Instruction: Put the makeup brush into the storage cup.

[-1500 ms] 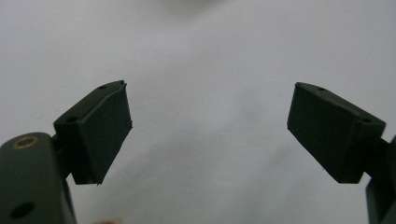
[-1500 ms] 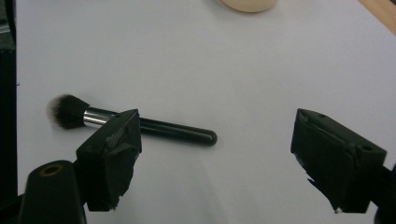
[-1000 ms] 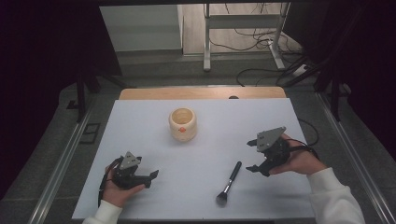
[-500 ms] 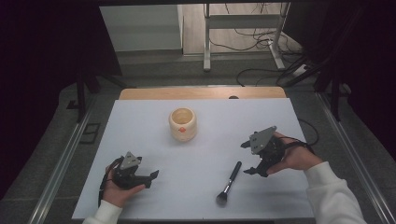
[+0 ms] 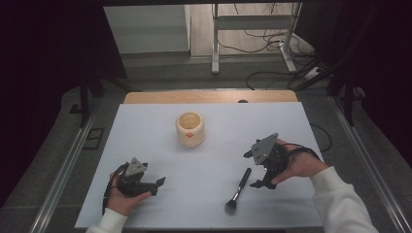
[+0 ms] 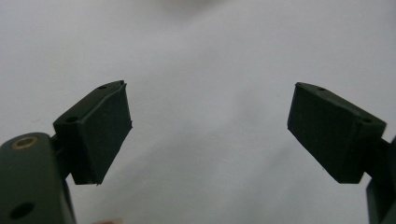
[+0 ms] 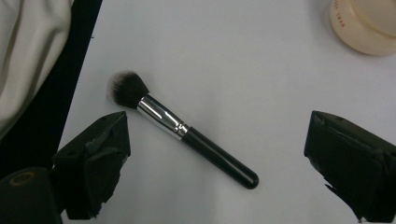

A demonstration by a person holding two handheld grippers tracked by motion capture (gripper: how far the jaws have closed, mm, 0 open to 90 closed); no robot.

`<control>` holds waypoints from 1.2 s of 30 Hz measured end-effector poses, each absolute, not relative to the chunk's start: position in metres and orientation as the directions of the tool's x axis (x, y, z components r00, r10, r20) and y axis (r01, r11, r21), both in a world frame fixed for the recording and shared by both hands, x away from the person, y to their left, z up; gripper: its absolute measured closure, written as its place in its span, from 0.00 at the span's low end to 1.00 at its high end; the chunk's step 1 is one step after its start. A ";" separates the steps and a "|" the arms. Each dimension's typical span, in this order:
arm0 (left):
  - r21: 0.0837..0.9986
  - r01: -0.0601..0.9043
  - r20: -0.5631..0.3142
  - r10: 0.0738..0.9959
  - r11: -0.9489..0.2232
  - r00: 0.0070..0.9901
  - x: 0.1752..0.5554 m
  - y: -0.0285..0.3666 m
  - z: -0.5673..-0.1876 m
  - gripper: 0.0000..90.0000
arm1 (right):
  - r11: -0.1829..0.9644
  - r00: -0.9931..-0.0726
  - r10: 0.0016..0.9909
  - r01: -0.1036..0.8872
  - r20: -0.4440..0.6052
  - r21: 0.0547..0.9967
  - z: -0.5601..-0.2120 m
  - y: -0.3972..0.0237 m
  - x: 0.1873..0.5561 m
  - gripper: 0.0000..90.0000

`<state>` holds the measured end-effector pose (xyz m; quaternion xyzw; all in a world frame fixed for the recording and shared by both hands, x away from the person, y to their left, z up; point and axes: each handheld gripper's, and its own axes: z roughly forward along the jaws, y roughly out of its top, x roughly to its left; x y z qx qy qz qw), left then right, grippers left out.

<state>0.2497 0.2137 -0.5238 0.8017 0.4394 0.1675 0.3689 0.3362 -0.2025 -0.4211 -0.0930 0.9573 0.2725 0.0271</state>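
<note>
One makeup brush [image 5: 239,191], black handle w/ silver ferrule, on a white table [image 5: 145,126]. One cream-coloured cup [image 5: 190,128], w/ one orange mark on its side. Two hand-held grippers: left gripper [image 5: 161,181] and right gripper [image 5: 252,170], one per hand, each w/ two black jaws and one grey three-cornered plate on top. Two white sleeves at the near edge. One wooden strip along the table's far side. Approx. two metal legs of a stand on the floor beyond.
</note>
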 end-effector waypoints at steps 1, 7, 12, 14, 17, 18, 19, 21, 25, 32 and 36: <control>0.739 0.581 -0.055 0.828 -0.342 0.558 0.250 0.214 -0.524 0.16 | 0.839 -0.981 -0.167 -0.194 -0.098 0.508 -0.422 -0.202 0.337 0.09; 0.742 0.579 -0.060 0.827 -0.337 0.559 0.250 0.214 -0.522 0.16 | 0.846 -0.983 -0.171 -0.184 -0.071 0.501 -0.427 -0.197 0.338 0.09; 0.742 0.579 -0.058 0.827 -0.339 0.559 0.250 0.214 -0.522 0.16 | 0.849 -0.981 -0.189 -0.188 -0.048 0.494 -0.434 -0.193 0.337 0.09; 0.742 0.578 -0.058 0.827 -0.339 0.559 0.249 0.214 -0.522 0.16 | 0.849 -0.980 -0.194 -0.192 -0.047 0.492 -0.436 -0.192 0.336 0.09; 0.742 0.578 -0.057 0.826 -0.341 0.561 0.250 0.214 -0.522 0.16 | 0.846 -0.977 -0.208 -0.204 -0.046 0.492 -0.438 -0.190 0.336 0.09; 0.741 0.578 -0.058 0.826 -0.341 0.561 0.250 0.214 -0.522 0.16 | 0.848 -0.977 -0.210 -0.204 -0.045 0.489 -0.439 -0.189 0.336 0.09; 0.741 0.578 -0.057 0.826 -0.341 0.561 0.250 0.214 -0.522 0.16 | 0.848 -0.975 -0.217 -0.210 -0.044 0.487 -0.441 -0.188 0.336 0.09; 0.740 0.579 -0.057 0.825 -0.343 0.563 0.250 0.214 -0.523 0.16 | 0.847 -0.974 -0.222 -0.214 -0.041 0.487 -0.443 -0.187 0.336 0.09; 0.740 0.579 -0.057 0.825 -0.343 0.563 0.250 0.214 -0.523 0.16 | 0.833 -0.966 -0.251 -0.249 -0.064 0.494 -0.446 -0.184 0.336 0.15; 0.739 0.579 -0.058 0.824 -0.344 0.564 0.250 0.213 -0.523 0.16 | 0.831 -0.954 -0.289 -0.289 -0.075 0.475 -0.452 -0.180 0.335 0.14; 0.742 0.579 -0.062 0.825 -0.338 0.561 0.250 0.213 -0.523 0.16 | 0.834 -0.951 -0.300 -0.298 -0.071 0.465 -0.453 -0.178 0.334 0.13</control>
